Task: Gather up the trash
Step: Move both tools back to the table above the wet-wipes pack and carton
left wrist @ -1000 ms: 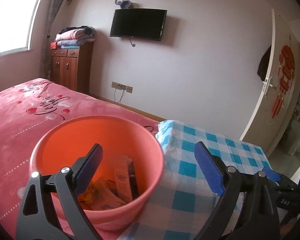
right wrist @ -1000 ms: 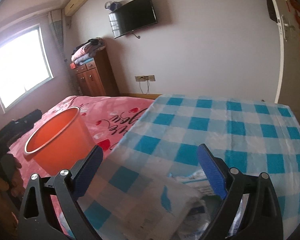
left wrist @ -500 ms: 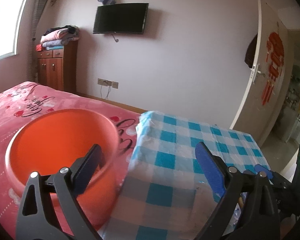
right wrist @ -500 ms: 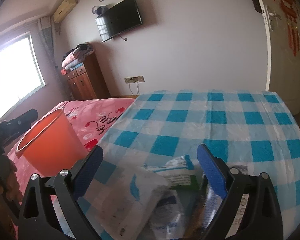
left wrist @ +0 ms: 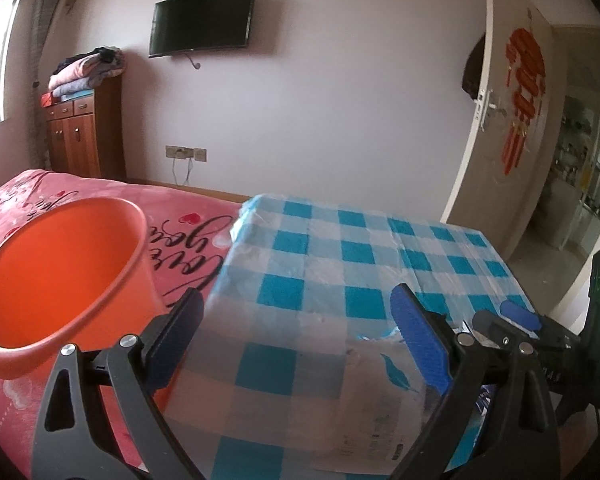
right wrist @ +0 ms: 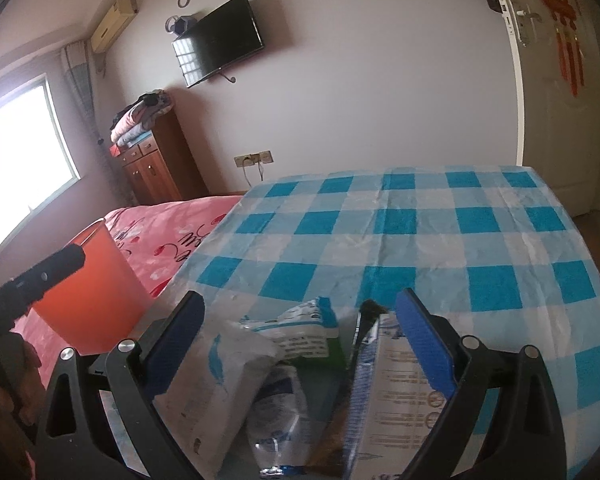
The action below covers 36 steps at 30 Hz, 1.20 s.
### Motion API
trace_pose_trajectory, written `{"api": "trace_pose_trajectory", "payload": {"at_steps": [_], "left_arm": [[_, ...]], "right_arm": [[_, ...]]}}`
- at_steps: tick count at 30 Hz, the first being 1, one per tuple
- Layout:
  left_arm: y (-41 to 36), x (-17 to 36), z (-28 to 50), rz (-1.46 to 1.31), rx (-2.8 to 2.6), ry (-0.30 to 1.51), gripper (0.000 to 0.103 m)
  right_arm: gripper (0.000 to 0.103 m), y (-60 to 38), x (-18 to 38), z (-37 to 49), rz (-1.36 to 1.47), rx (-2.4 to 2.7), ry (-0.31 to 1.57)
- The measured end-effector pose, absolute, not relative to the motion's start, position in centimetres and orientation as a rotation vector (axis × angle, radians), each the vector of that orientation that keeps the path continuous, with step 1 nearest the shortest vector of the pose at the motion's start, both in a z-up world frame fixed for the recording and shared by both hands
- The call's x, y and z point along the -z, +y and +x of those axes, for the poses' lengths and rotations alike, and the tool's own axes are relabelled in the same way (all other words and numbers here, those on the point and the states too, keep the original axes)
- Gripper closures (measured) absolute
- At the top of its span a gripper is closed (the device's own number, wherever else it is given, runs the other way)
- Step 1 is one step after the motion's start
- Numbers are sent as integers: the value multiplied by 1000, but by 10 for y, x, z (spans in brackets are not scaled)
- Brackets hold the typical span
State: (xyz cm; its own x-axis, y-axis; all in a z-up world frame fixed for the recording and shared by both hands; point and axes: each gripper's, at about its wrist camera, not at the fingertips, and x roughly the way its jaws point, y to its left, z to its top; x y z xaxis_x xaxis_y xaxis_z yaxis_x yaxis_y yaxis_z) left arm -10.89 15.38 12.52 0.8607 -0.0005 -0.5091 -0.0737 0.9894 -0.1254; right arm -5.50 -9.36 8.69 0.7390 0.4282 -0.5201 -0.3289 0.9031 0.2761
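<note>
Right wrist view: the right tongs point(right wrist: 296, 336) are held spread and empty over a heap of wrappers point(right wrist: 284, 368) at the tabletop point(right wrist: 420, 236) near edge, directly ahead between the fingers; the left tongs point(left wrist: 296, 340), likewise spread, are nearer the orange bucket point(left wrist: 56, 276) on the bed point(left wrist: 196, 232)

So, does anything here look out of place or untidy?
Yes. A heap of crumpled wrappers and a carton lies at the near edge of the checked tablecloth, not yet in the orange bucket, which stands on the pink bed. Both the right gripper and the left gripper are open.
</note>
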Motion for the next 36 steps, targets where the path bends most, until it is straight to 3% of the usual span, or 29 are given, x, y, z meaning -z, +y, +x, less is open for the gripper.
{"api": "trace_pose_trajectory", "payload": {"at_steps": [17, 36], "left_arm": [[98, -92, -98, -75, 59, 636, 8], [65, -27, -87, 11, 165, 855, 8]], "right_arm": [[8, -146, -80, -50, 215, -350, 611], [8, -189, -57, -37, 342, -371, 766]]}}
